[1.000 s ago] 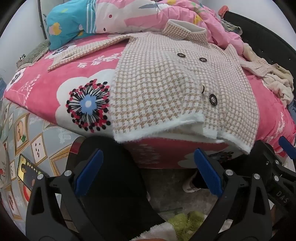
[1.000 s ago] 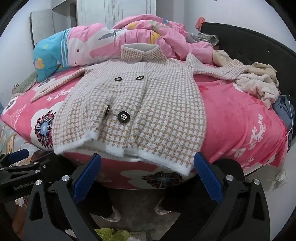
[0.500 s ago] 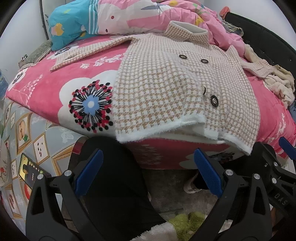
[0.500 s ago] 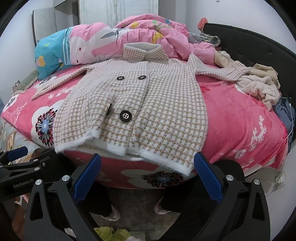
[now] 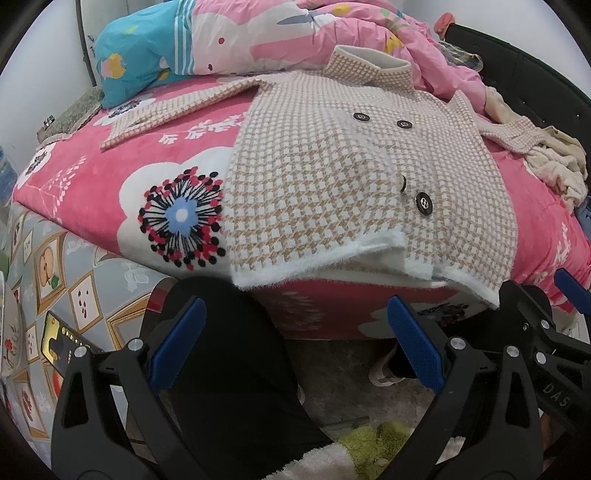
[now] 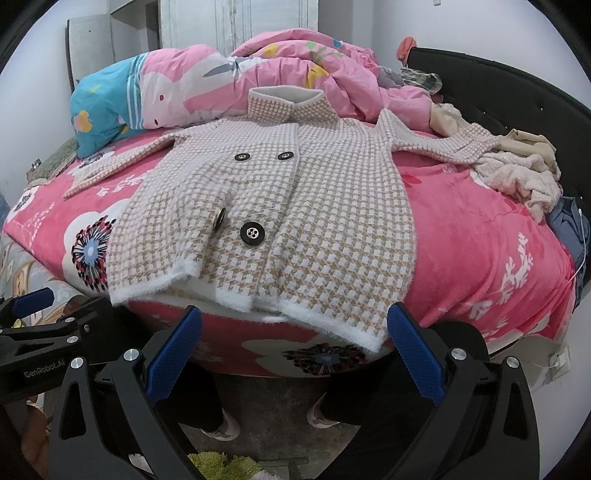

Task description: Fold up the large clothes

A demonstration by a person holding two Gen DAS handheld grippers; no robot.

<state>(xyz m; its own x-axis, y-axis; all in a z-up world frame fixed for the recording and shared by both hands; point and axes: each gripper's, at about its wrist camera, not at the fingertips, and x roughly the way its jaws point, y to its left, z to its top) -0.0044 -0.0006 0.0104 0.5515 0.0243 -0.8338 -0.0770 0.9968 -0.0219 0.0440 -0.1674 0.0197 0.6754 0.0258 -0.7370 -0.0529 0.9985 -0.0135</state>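
my left gripper [image 5: 293, 339] wide, empty | right gripper [image 6: 293, 341] wide, empty | checked coat [image 6: 273, 221] flat on bed [image 6: 480, 236], hem over near edge | pink quilt [image 6: 295, 70] behind collar, beige clothes [image 6: 524, 173] at right sleeve | left gripper reads "GenRobot.AI"

We see a bed [image 6: 480, 229] spread with a pink flowered blanket [image 5: 110, 192]; at its far end lies a crumpled pink quilt [image 6: 295, 62] and a blue-ended pillow [image 6: 99, 107]; a black padded headboard [image 6: 491, 88] curves along the right; behind stand pale walls and a white wardrobe [image 6: 229, 22]; below lies grey floor [image 6: 273, 413] with a green fuzzy mat [image 5: 373, 443].
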